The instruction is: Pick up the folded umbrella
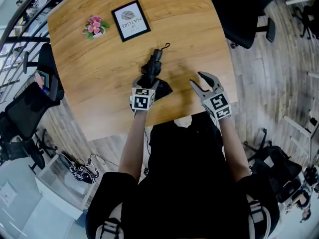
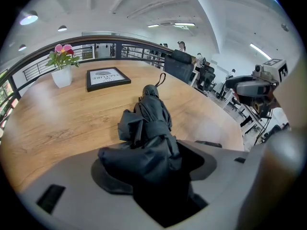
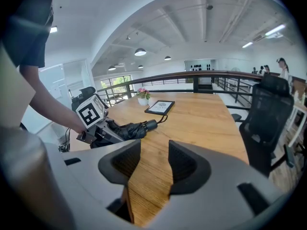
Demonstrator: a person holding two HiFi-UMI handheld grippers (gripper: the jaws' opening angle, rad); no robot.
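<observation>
- The folded umbrella point(image 1: 154, 69), black, lies flat on the table point(image 1: 94, 78), a little in from the near edge and about midway along it. Its handle and wrist strap point(image 1: 165, 46) point toward the far edge, and its bunched canopy end points toward the person.
- The left tongs point(image 1: 151, 82) are angled down over the canopy end. The left gripper view shows loose fabric filling the gap between the 2 jaws. The jaws stand wide around it, and I cannot see the pads pressing in.
- The right tongs point(image 1: 198, 79) hover just to the right of the umbrella, apart from it. They are open, with only bare wood showing between the jaws.
- Progress, as I judge it: the reach is done and the left tongs are placed around the umbrella. Closing on it and lifting it off the table are left, since the umbrella rests on the wood along its whole length.
- The slack canopy folds may give under the pads, so a bite on the firmer core looks safer.
- Open room: the wood around the umbrella is bare on all sides, and the space above it is free for a straight lift.
- A framed print point(image 1: 130, 20) and a small flower pot point(image 1: 94, 26) sit near the far left corner, well apart from the umbrella.
- A black office chair point(image 1: 246, 14) stands off the far right corner, and another chair point(image 1: 30, 106) stands off the left edge. Both are clear of the working spot.
- The near edge is close, right by the person's body.
</observation>
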